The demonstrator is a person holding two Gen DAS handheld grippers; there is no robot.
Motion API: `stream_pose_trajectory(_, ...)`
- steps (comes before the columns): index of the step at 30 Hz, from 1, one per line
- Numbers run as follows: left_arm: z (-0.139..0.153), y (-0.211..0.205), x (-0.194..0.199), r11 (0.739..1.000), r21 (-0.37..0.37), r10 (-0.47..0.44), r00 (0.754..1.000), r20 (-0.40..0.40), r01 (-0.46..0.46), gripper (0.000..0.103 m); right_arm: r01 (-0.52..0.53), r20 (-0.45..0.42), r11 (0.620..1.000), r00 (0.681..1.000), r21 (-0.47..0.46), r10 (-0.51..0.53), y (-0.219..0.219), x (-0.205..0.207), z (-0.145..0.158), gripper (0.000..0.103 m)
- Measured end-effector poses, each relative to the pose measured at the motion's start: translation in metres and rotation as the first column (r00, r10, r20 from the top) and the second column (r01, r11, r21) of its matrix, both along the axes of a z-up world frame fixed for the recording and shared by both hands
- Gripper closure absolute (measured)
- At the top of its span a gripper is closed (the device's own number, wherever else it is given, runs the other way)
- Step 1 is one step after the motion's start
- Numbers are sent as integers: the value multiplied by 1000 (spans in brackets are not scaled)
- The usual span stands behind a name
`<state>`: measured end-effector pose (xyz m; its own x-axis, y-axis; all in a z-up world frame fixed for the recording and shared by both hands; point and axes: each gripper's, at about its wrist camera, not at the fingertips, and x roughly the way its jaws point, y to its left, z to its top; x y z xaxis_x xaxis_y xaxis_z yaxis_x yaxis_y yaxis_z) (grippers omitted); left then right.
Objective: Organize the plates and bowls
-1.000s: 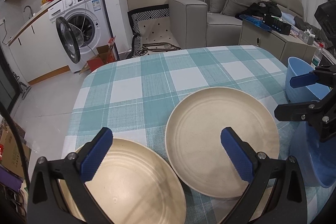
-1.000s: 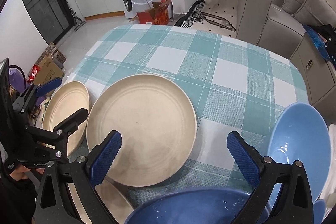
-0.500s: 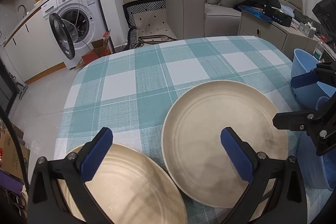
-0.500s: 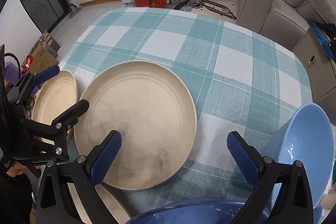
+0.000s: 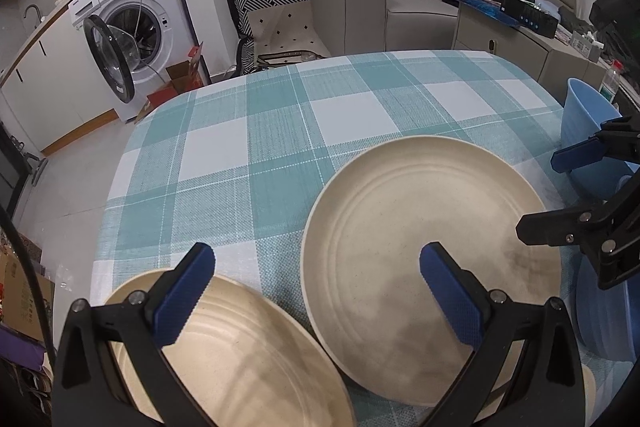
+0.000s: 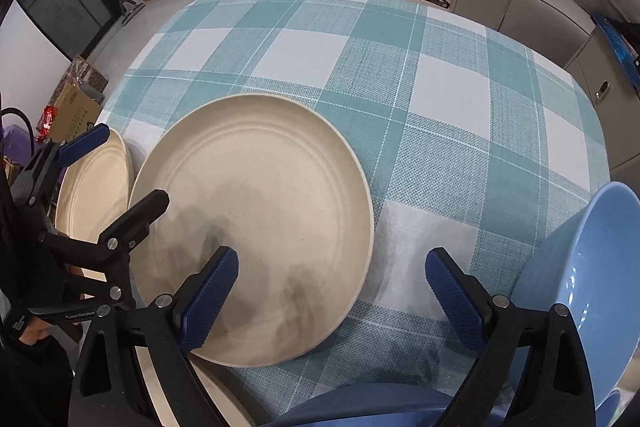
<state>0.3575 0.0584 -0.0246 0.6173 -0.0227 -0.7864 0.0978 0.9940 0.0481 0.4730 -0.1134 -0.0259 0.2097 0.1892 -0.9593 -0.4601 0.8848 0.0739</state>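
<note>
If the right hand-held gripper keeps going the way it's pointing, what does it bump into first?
Probably the big cream plate: its right rim sits between the open jaws of the right hand-held gripper, with checked tablecloth beside it. Depth is hard to judge.

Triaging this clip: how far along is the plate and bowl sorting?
Nothing looks stacked yet. The large cream plate and the smaller cream plate lie side by side on the checked tablecloth, the light blue bowl apart. The left gripper and right gripper are open and empty. All grouping remains.

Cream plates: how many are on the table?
3: large plate mid-table, second plate left of it, third plate mostly hidden beneath the right gripper; others may be hidden.
</note>
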Motion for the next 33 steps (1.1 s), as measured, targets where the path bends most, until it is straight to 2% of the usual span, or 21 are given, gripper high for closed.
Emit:
stream_pose_trajectory(8, -2, -1, 4, 1000, 1, -15, 1000, -10, 15, 1, -29, -29, 999, 999, -27, 28, 4, -3, -8, 16)
stream_pose_trajectory(16, -5, -5, 4, 999, -1, -43, 999, -30, 43, 6, -37, -49, 999, 998, -37, 35, 5, -5, -14, 16)
stream_pose_trajectory(18, -6, -5, 4, 999, -5, -48, 998, -42, 47, 13, -41, -55, 998, 998, -38, 39, 6, -6, -16, 16)
stream_pose_trajectory(22, -9, -3, 5, 999, -18, -51, 997, -63, 50, 16, -53, -58, 998, 997, -41, 50, 7, -7, -18, 16)
stream_pose_trajectory(27, -10, -3, 4, 998, -36, -61, 995, -76, 58, 28, -56, -68, 998, 996, -35, 53, 10, -6, -22, 16)
stream_pose_trajectory(33, -4, -11, 1, 993, -63, -101, 993, -66, 97, 32, -52, -70, 999, 996, 12, 53, 11, -7, -17, 16)
